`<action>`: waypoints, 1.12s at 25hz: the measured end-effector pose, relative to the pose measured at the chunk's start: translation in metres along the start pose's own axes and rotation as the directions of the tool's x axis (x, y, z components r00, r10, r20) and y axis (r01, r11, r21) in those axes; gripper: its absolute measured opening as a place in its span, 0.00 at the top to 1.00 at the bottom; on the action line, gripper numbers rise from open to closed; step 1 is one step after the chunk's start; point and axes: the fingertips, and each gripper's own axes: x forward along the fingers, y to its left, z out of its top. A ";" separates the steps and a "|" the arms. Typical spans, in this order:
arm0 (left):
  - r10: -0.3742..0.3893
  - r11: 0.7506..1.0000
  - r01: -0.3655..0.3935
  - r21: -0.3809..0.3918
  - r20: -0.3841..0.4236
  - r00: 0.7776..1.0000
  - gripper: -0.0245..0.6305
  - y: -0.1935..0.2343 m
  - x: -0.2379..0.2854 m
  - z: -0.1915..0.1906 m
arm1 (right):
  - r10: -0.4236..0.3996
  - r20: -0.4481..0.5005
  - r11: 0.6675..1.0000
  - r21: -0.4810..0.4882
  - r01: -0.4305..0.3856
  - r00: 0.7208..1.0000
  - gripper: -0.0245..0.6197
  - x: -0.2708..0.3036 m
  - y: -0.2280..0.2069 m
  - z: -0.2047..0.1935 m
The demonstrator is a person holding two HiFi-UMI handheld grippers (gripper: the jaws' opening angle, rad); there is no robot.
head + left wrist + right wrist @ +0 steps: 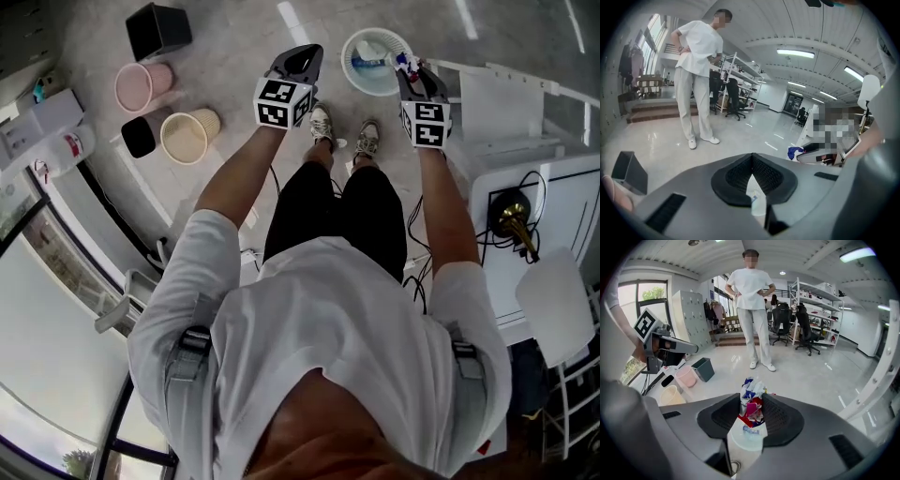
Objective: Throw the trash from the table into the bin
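Note:
My right gripper is shut on a crumpled red, white and blue wrapper, held over the near rim of a round white bin on the floor. Some trash lies in that bin. In the right gripper view the wrapper sticks up between the jaws of the right gripper, with the white bin straight below. My left gripper hangs to the left of the bin, shut with nothing in it; its jaws meet in the left gripper view.
Left of me on the floor stand a pink bin, a cream bin and a black bin. A white table with cables is at my right. A person in white stands a few steps ahead.

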 end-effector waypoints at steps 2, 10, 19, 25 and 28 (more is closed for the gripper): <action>0.005 1.000 -0.005 -0.008 -0.021 1.000 0.95 0.011 0.021 -0.029 | 0.006 -0.027 1.000 0.009 -0.005 1.000 0.73 0.029 -0.003 -0.032; 0.012 1.000 -0.014 -0.028 -0.075 0.997 0.95 0.056 0.104 -0.155 | 0.025 -0.120 1.000 0.013 -0.024 0.992 0.73 0.151 -0.010 -0.166; 0.003 0.999 -0.008 -0.034 -0.127 0.992 0.95 0.084 0.168 -0.267 | 0.076 -0.254 0.996 -0.017 -0.084 0.964 0.73 0.253 -0.003 -0.289; -0.007 0.999 0.001 -0.041 -0.141 0.990 0.95 0.085 0.177 -0.288 | 0.107 -0.336 0.994 0.001 -0.113 0.936 0.56 0.268 0.004 -0.323; -0.012 0.999 0.006 -0.041 -0.140 0.990 0.95 0.083 0.174 -0.281 | 0.103 -0.330 0.994 0.006 -0.108 0.938 0.56 0.260 0.006 -0.313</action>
